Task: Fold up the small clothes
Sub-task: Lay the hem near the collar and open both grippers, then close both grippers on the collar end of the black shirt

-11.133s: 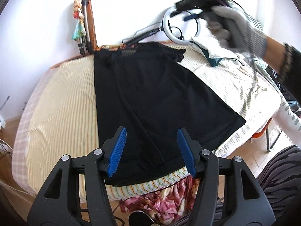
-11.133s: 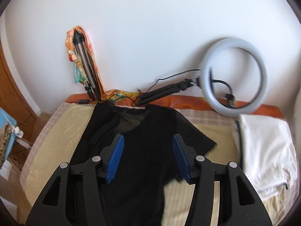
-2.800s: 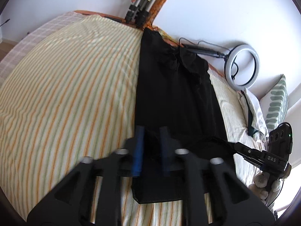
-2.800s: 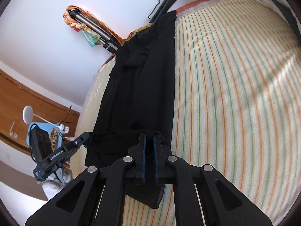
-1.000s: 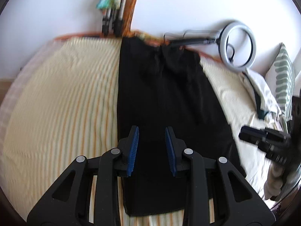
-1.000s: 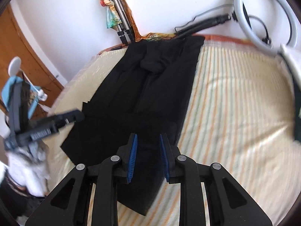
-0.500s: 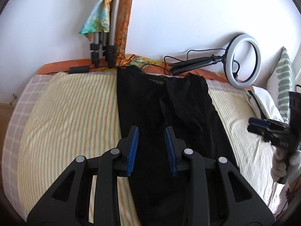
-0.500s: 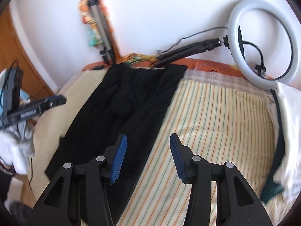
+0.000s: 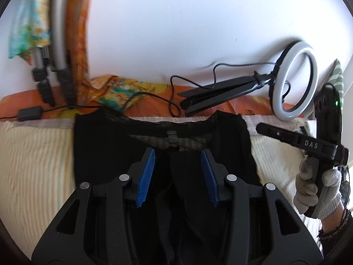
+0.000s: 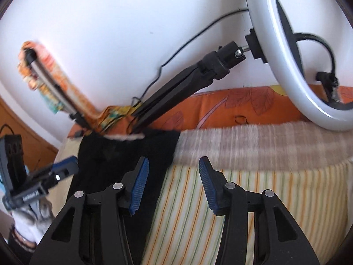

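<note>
Currently the left gripper hovers over the collar end of the black garment, jaws opening, nothing between the pads. Right gripper stands parted and empty at the garment's right edge, over the striped bedsheet. Garment lies flat, collar toward the wall.

We are seeing the garment lying on the bed, its collar toward the wall, the ring light standing behind its right side.
</note>
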Tool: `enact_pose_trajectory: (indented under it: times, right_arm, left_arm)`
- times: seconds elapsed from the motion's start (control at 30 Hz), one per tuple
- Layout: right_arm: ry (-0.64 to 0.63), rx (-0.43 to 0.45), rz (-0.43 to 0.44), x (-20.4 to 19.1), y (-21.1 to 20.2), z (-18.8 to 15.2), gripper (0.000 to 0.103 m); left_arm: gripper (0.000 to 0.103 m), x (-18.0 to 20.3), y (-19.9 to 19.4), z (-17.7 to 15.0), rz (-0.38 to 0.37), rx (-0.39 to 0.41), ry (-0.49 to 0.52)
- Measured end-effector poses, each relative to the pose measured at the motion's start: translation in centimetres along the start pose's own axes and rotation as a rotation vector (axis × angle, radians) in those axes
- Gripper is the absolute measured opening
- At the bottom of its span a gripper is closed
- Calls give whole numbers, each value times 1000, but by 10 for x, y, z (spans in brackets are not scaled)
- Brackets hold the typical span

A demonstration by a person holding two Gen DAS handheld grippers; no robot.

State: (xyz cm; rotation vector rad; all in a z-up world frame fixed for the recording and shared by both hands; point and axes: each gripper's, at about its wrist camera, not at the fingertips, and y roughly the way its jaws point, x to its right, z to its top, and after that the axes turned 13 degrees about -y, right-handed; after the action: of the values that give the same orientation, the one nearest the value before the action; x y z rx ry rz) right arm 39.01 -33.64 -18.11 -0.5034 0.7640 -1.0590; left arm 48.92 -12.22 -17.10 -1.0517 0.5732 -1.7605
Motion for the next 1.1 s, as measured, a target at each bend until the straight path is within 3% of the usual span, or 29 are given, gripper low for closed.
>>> enact_pose_trajectory:
  times: [0.03,0.07,0.1,0.13,0.23,0.33,0.53,0.6,0.63,0.67,0.7,0.8,0.93,1.0,1.1]
  right_arm:
    - [9,-3,10,4,6,4,46]
    - [18,-8,24,5,12,6,46]
    - [26,-14,42,7,17,8,46]
    - [32,-20,54,8,22,8,46]
    - [22,-40,54,6,32,15,45]
    - [-6,-42,58,-1,37,29,3]
    - [-117,-8,-26,-26,36,50,3]
    - [-123,-23,-69,-26,35,45,8]
    - [-118,-33,-78,-23,35,43,17]
    - [-102,-37,-73,-20,34,41,25]
    - [-81,-28,-60,-16,31,37,25]
    - [-42,-9,17,-7,21,29,25]
    - [2,-29,83,2,25,25,25]
    - [13,-39,96,2,30,25,25]
    - [-3,-58,113,-3,37,26,25]
  left_arm:
    - [44,1,6,0,11,-6,6]
    - [32,3,12,-1,13,-15,13]
    - [5,4,18,-2,11,-27,24]
    - [2,5,21,-4,26,-30,35]
    - [1,1,24,-7,79,-5,37]
    - [1,-8,24,-4,109,8,-8]
    - [1,-9,25,-4,152,23,10]
    - [2,-7,26,-3,153,13,15]
    - [3,-7,27,0,148,-2,8]
    - [11,-8,24,2,136,-22,-2]
    - [18,-11,18,6,111,-30,-12]
    - [36,-28,-17,16,85,67,-7]
    - [37,-74,-35,40,109,123,-103]
    - [37,-98,-28,49,97,89,-175]
    - [37,-110,-10,55,79,40,-192]
